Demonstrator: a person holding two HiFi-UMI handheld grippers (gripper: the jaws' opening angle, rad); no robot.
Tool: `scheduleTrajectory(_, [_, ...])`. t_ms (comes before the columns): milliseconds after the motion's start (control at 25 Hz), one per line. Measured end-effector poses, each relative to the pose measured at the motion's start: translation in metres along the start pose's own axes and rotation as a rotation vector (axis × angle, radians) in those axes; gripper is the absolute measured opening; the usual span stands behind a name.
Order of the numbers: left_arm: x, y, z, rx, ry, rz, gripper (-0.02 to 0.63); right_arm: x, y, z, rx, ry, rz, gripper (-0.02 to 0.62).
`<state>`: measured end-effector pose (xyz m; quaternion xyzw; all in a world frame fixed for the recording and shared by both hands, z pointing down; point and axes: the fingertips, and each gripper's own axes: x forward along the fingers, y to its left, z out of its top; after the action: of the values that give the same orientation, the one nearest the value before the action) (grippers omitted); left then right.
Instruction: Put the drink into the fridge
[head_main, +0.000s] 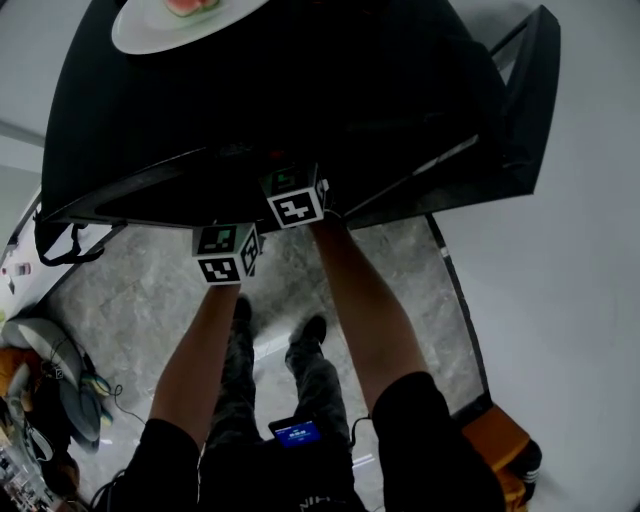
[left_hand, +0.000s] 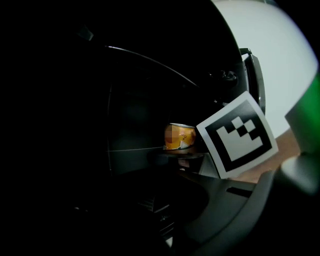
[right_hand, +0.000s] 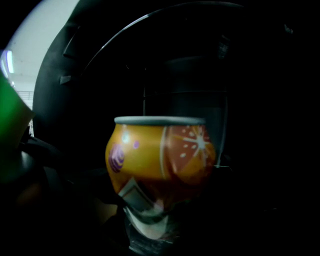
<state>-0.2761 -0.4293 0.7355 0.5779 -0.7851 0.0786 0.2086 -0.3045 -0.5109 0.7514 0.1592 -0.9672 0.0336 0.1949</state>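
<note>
Orange printed metal drink can (right_hand: 161, 152) sits upright, clamped between right gripper (right_hand: 160, 210) fingers, inside black fridge (head_main: 200, 120); left gripper (head_main: 228, 254) grip unreadable in dark.

Plate (head_main: 170, 25) on top of fridge (head_main: 300, 100). Door (head_main: 520, 100) stands at its right. Left gripper (head_main: 226, 252) is left of right gripper (head_main: 293, 195). Drink can (right_hand: 160, 150) is between right gripper's jaws, inside fridge.

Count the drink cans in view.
1. The orange can is held by the right gripper, at the dark fridge; the left gripper view shows the same can. Others may hide in the dark.
</note>
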Motion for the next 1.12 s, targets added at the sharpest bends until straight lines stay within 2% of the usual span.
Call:
scheduleTrajectory(160, [-0.013, -0.003, 0.003, 0.018, 0.010, -0.001, 0.011, -0.016, -0.002, 0.001, 0.036, 0.044, 0.020, 0.377])
scheduleTrajectory(360, [-0.023, 0.000, 0.002, 0.019, 0.037, -0.014, 0.012, -0.035, 0.008, -0.016, 0.065, 0.137, 0.047, 0.380])
scheduleTrajectory(560, [-0.034, -0.011, 0.011, 0.035, 0.094, -0.045, 0.011, -0.069, 0.016, -0.015, 0.085, 0.190, 0.006, 0.380])
scheduleTrajectory(680, [-0.046, -0.020, 0.017, 0.040, 0.140, -0.085, 0.011, -0.095, 0.023, -0.003, 0.114, 0.229, -0.023, 0.379])
scheduleTrajectory(800, [-0.066, -0.027, 0.036, 0.065, 0.147, -0.098, 0.011, -0.125, 0.033, 0.016, 0.137, 0.261, -0.040, 0.369])
scheduleTrajectory(840, [-0.073, -0.029, 0.043, 0.070, 0.141, -0.097, 0.011, -0.135, 0.033, 0.025, 0.133, 0.258, -0.060, 0.317])
scheduleTrajectory(880, [-0.079, -0.032, 0.049, 0.071, 0.138, -0.102, 0.011, -0.145, 0.031, 0.034, 0.121, 0.252, -0.089, 0.220])
scheduleTrajectory(960, [-0.090, -0.042, 0.060, 0.077, 0.132, -0.130, 0.011, -0.165, 0.027, 0.048, 0.093, 0.252, -0.150, 0.081])
scheduleTrajectory(1000, [-0.095, -0.046, 0.065, 0.080, 0.127, -0.149, 0.011, -0.174, 0.027, 0.053, 0.088, 0.254, -0.165, 0.043])
scheduleTrajectory(1120, [-0.110, -0.057, 0.079, 0.079, 0.111, -0.202, 0.011, -0.197, 0.036, 0.063, 0.084, 0.263, -0.163, 0.025])
